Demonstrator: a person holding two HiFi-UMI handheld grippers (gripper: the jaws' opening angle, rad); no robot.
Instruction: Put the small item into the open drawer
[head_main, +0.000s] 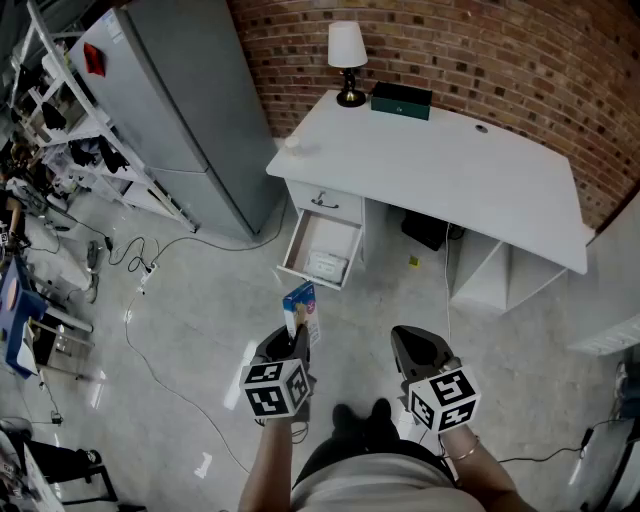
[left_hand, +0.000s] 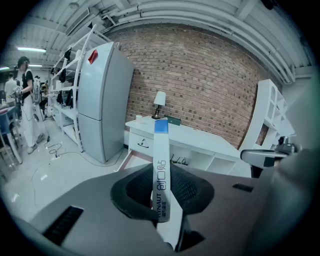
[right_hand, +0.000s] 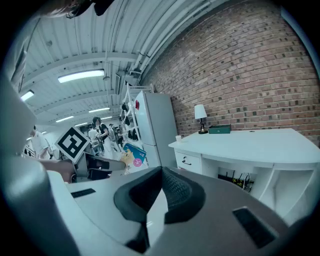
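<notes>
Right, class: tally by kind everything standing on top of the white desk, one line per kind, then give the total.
Lamp: 1
Green box: 1
Cup: 1
Total: 3

Box (head_main: 303, 308) lower end hidden in left gripper (head_main: 288, 345) — print unreadable in head view. Pale item (head_main: 327, 266) in drawer (head_main: 312, 277) too small to identify. Person's torso (head_main: 380, 490) cut by bottom edge.

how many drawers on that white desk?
2. One shut drawer, with a handle, just under the desk top at its end nearest the fridge; one open drawer directly below it. Lower ones may be hidden.
</notes>
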